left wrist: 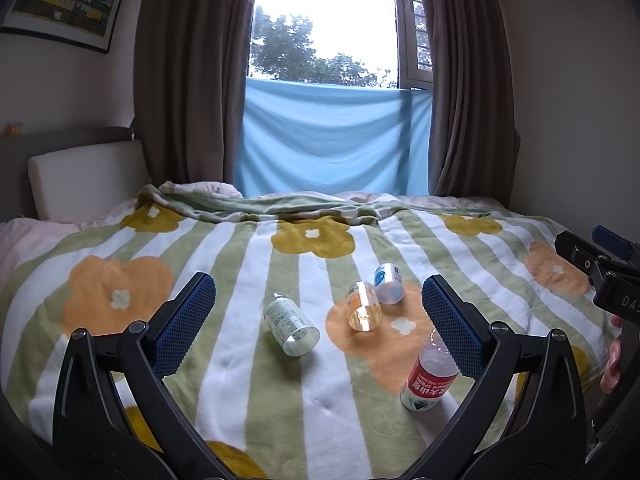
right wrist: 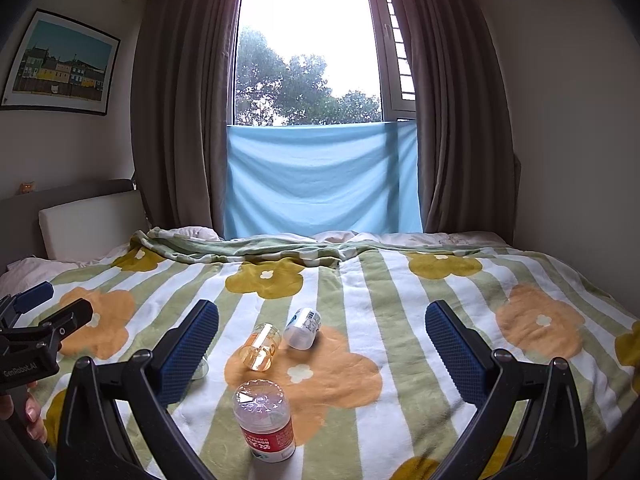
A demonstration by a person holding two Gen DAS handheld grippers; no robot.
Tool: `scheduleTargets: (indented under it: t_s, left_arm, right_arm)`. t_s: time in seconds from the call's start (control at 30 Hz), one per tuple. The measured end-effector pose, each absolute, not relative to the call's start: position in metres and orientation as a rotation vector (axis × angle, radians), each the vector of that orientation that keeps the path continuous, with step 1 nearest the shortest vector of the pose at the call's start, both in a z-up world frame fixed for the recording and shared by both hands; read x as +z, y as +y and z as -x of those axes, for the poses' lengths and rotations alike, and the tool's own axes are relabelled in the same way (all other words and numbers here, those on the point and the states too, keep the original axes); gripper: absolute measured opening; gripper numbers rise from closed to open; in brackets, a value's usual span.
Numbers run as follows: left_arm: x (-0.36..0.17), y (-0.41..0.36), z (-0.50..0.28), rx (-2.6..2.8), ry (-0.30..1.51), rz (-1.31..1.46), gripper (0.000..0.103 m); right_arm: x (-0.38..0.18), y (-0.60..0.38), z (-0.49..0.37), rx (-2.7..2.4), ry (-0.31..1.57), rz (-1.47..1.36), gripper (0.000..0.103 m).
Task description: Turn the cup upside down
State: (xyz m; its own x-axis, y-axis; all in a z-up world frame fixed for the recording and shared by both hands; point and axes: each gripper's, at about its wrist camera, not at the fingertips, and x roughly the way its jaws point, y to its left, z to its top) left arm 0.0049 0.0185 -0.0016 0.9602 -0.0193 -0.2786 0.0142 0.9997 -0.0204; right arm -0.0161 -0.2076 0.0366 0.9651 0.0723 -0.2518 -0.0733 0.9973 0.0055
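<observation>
Four cut bottle cups are lying or standing on the bed's blanket (left wrist: pixel 224 380); the red-label cup (right wrist: pixel 264 420) is sitting base-up, probably. Left claw (left wrist: pixel 316 320) and right claw (right wrist: pixel 322 344) are both hanging released, empty. Soft bedding is risking tip-overs.

Fleecy cloth blanket (left wrist: pixel 248 360), glossy clear plastic cups (left wrist: pixel 363 312), matt curtains (left wrist: pixel 188 80)

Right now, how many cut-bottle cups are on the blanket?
4. The red-label cup is nearest; the green-label cup lies on its side leftward; the amber cup and blue-label cup lie touching behind. None seems hidden.
</observation>
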Motion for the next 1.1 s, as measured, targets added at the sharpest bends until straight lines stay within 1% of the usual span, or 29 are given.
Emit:
scheduleTargets:
  t_s: [1.1]
  left_arm:
    - [0.0012, 0.0222, 0.0004, -0.009, 0.271, 0.017, 0.103]
  right_arm:
    - [0.0388, -0.2042, 0.0185, 0.076, 0.26, -0.009, 0.103]
